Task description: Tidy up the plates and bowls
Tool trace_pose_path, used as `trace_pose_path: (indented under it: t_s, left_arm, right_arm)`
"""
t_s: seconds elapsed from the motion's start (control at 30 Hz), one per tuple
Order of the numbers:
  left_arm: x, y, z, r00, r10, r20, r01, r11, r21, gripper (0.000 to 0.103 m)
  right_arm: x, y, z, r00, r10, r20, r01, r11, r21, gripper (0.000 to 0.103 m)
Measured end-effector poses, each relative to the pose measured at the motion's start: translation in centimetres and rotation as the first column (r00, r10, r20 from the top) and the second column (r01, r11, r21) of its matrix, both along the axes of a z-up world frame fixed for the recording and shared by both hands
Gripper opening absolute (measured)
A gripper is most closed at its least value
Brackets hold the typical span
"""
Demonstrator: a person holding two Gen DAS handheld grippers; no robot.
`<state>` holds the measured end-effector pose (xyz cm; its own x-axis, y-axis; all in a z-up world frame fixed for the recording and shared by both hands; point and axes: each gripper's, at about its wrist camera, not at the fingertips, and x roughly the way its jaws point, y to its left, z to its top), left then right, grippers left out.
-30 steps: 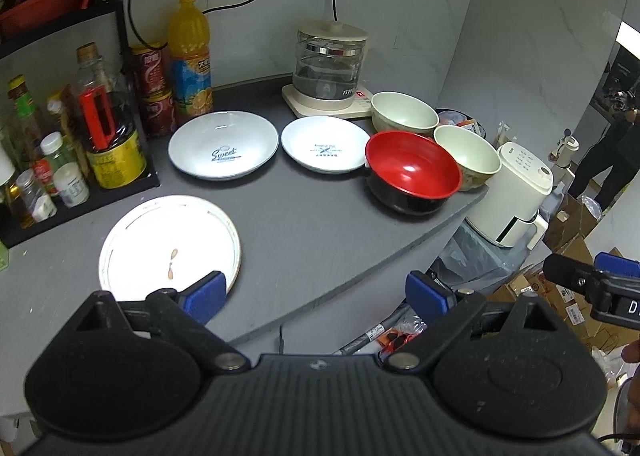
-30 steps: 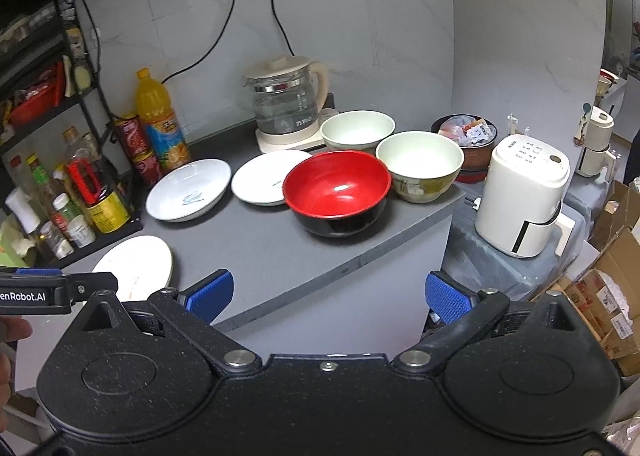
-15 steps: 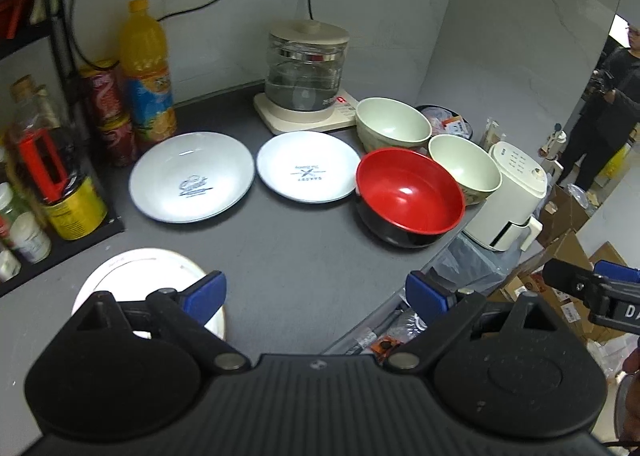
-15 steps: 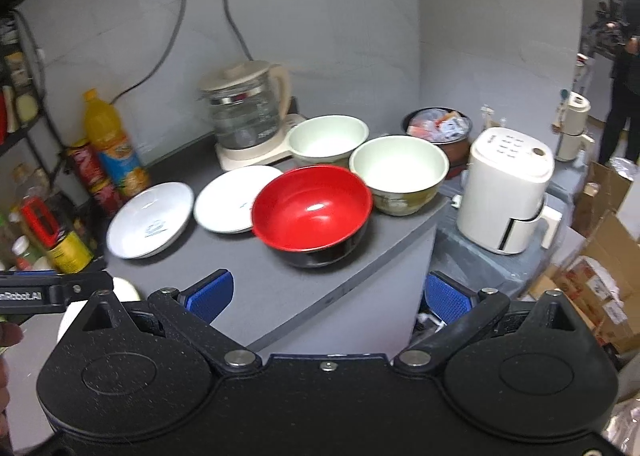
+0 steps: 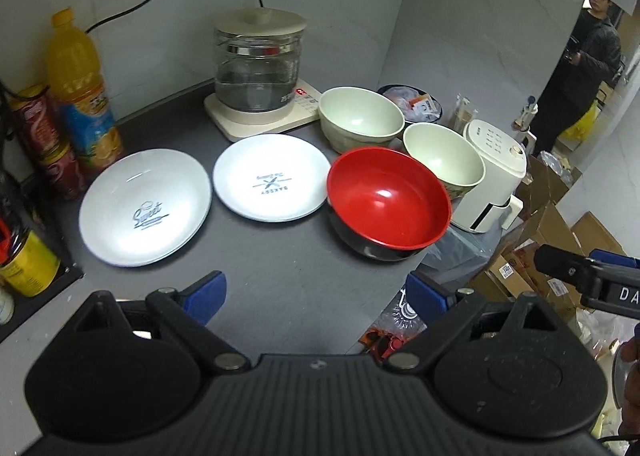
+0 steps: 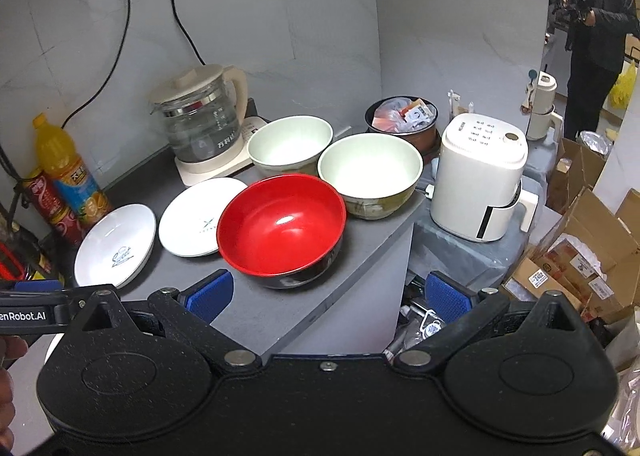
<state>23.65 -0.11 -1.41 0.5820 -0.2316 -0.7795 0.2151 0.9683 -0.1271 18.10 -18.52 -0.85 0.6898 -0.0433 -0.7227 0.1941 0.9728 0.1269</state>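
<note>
On the grey counter [image 5: 288, 276] sit two white plates, one marked "Sweet" [image 5: 146, 206] and one to its right [image 5: 272, 176], a red bowl with a black outside [image 5: 388, 204], and two cream bowls [image 5: 362, 122] [image 5: 442, 160]. The same red bowl [image 6: 282, 226], cream bowls [image 6: 290, 144] [image 6: 370, 172] and plates [image 6: 116, 244] [image 6: 198, 214] show in the right wrist view. My left gripper [image 5: 316, 292] is open and empty above the counter's front edge. My right gripper [image 6: 328, 290] is open and empty, just in front of the red bowl.
A glass kettle [image 5: 258, 68] on its base stands at the back. An orange drink bottle [image 5: 80, 88] and red cans [image 5: 44, 140] stand at the left. A white appliance [image 6: 480, 180] sits beyond the counter's right edge. Cardboard boxes [image 6: 580, 256] lie on the floor; a person [image 6: 596, 28] stands far right.
Both grippers have moved to the right and forward along the counter. The third white plate at the near left has dropped out of the left wrist view. Both stay open.
</note>
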Motion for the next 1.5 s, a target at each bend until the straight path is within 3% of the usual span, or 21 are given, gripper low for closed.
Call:
trace_pose_path:
  t_s: [0.5,0.93,1.13,1.27,1.5]
  left_arm:
    - [6.7,-5.6,-1.2,1.0,-0.006,-0.029,0.007,0.999,0.05,0.095]
    - [12.7,-12.0,-2.7,0.999,0.014,-0.05,-0.012,0.999,0.046,0.093]
    - [15.1,-14.5,-3.8,0.998,0.021,-0.058,-0.019,1.0,0.025,0.092]
    - [16.5,-15.9,-4.5,0.998,0.024,-0.064,-0.024,1.0,-0.001,0.088]
    - [19.1,-17.7,-6.6,0.997,0.029,-0.077,-0.031,0.999,-0.027,0.073]
  right_arm:
    - [6.1,-5.5,-1.5,1.0,0.005,-0.017,-0.005,0.999,0.032,0.103]
    - [11.8,-11.1,-3.8,0.998,0.049,-0.032,-0.046,0.996,0.078,0.103]
    - [14.1,-13.0,-5.8,0.997,0.051,-0.065,-0.044,0.994,0.104,0.096]
    - [15.4,-14.0,-7.3,0.994,0.058,-0.097,-0.045,0.99,0.137,0.082]
    - [17.6,-15.2,-9.6,0.989,0.061,-0.134,-0.038,0.985,0.169,0.067]
